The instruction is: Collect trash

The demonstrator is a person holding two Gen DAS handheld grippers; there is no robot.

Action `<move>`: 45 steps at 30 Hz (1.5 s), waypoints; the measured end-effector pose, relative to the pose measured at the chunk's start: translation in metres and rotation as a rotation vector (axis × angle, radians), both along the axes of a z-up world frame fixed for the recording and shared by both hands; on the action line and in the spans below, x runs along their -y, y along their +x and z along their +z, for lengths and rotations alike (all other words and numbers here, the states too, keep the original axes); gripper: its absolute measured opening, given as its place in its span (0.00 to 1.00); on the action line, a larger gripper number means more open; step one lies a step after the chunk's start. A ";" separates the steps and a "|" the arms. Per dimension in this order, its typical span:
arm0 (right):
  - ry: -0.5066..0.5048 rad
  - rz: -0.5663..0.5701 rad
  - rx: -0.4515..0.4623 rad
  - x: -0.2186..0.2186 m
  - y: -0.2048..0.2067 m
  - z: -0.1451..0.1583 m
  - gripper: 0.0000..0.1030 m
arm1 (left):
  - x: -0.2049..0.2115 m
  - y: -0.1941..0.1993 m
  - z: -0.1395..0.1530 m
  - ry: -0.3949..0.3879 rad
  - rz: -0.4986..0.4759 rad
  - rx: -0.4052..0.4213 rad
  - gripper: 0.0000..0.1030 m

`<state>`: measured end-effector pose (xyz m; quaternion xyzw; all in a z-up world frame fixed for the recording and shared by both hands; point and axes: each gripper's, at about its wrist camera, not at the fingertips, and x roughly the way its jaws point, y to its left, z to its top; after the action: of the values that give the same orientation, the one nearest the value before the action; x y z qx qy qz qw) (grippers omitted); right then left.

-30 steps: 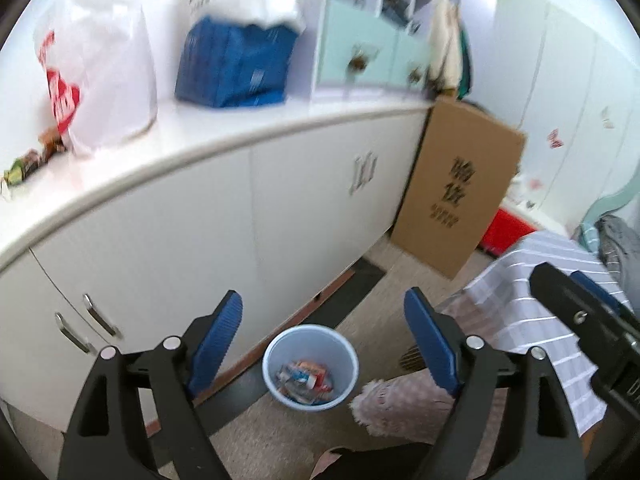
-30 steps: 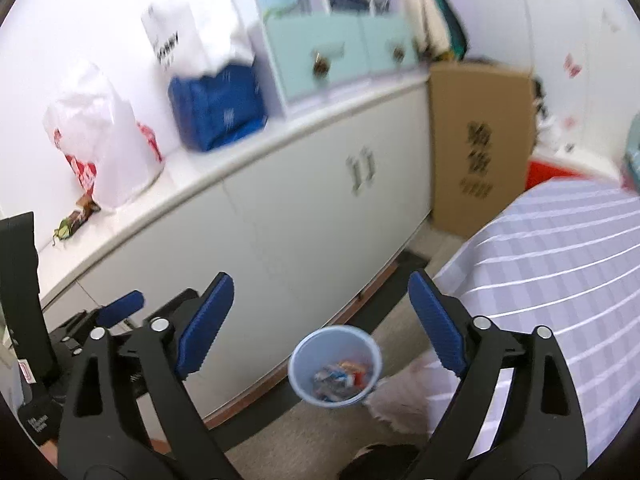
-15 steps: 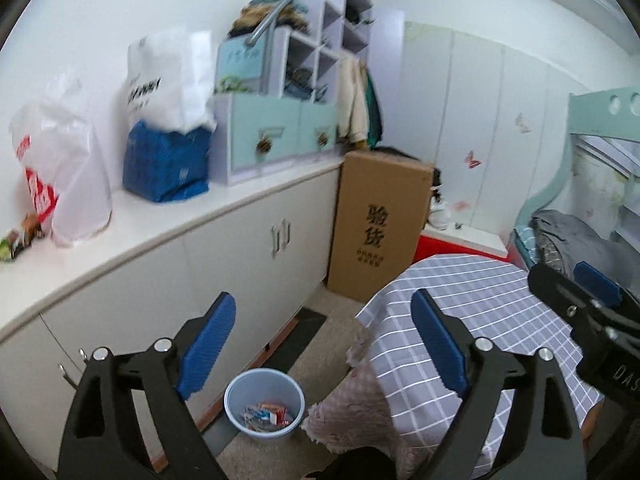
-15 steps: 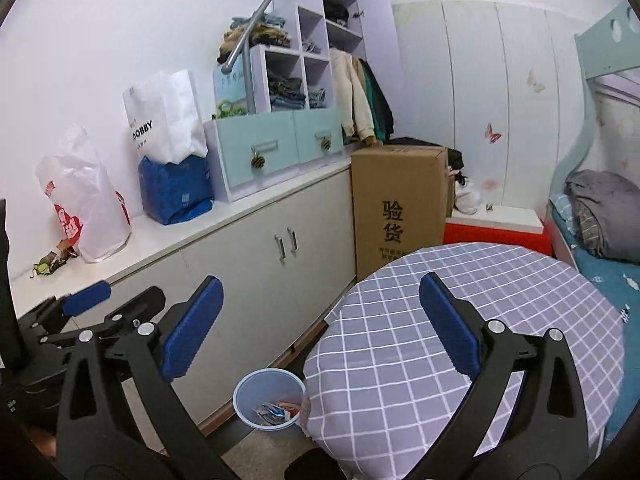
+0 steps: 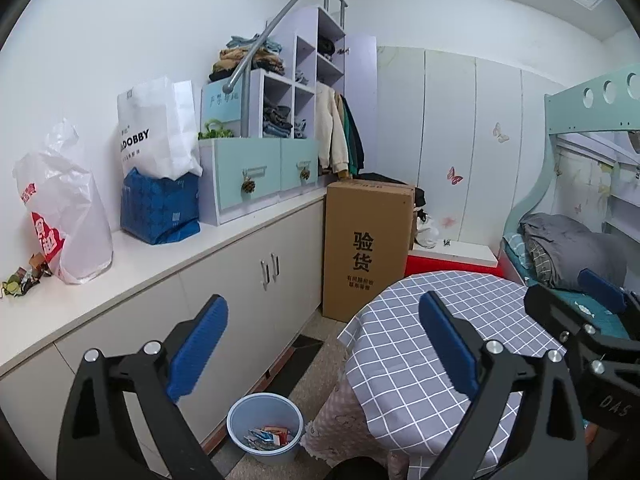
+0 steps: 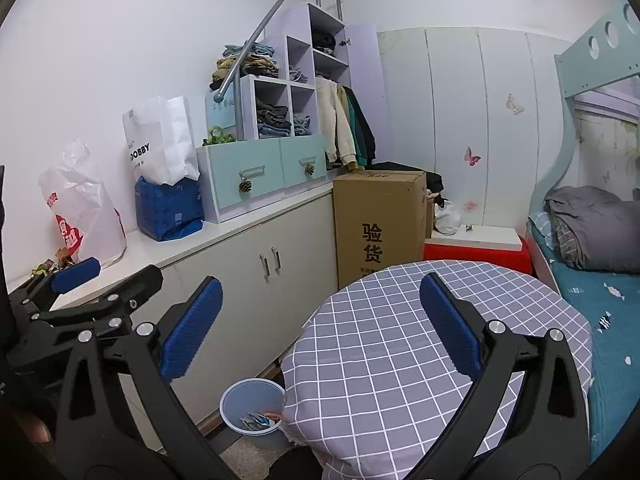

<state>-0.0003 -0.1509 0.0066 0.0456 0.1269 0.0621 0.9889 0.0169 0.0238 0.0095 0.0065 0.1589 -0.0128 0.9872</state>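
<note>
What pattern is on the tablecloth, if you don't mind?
Grey with a white grid check on the tablecloth; clearest in the right wrist view.

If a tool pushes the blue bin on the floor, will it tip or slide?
The blue bin probably slides easily: it looks like thin plastic and holds only a few wrappers, so likely light. A push near its rim may tip it, since it seems to narrow toward its base.

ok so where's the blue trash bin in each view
Left wrist: blue trash bin at bottom centre, on the floor between cabinet and table.
Right wrist: bin at bottom, left of centre, partly behind the checked tablecloth.
Shared landmark: the tall cardboard box.
</note>
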 end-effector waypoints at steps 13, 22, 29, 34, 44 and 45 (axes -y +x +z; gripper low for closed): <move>0.013 -0.007 0.020 0.013 -0.009 0.003 0.94 | 0.011 -0.004 0.005 0.036 -0.002 0.036 0.92; 0.020 -0.010 0.014 0.022 -0.007 0.001 0.94 | 0.016 -0.003 0.004 0.040 -0.014 0.042 0.92; 0.024 -0.008 0.005 0.025 -0.005 -0.001 0.94 | 0.019 0.000 0.002 0.040 -0.019 0.035 0.92; 0.026 -0.008 0.004 0.026 -0.005 -0.001 0.94 | 0.018 0.002 0.001 0.041 -0.022 0.035 0.92; 0.030 -0.011 0.004 0.026 -0.006 -0.004 0.94 | 0.018 0.003 -0.003 0.049 -0.031 0.034 0.92; 0.030 -0.012 0.004 0.026 -0.006 -0.004 0.94 | 0.019 0.002 -0.003 0.050 -0.031 0.033 0.92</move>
<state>-0.0062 -0.1764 0.0026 0.0610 0.1237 0.0579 0.9887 0.0194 0.0048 0.0063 0.0340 0.1426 -0.0239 0.9889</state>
